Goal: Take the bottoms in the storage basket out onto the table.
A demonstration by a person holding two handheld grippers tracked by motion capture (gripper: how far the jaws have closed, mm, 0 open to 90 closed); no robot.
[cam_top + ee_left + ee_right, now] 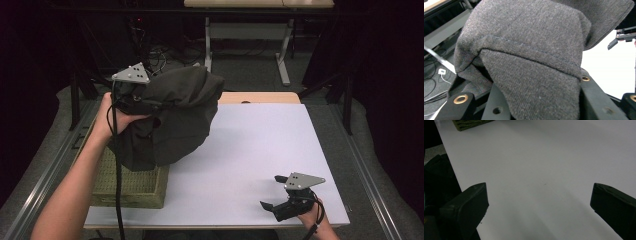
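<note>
My left claw [142,100] pinches the dark garment [175,115], lifting it over the woven basket [132,187]; right claw [276,192] waits spread above the worktop [250,145].

I see a dark grey twill garment [172,112], bunched and draped, hanging lifted at the frame's upper left above a green woven basket [131,187].

Right gripper [539,205] jaws spread wide, nothing between. Below them bare white tabletop [544,162]. Green woven basket [469,123] corner at top left, well apart.
</note>
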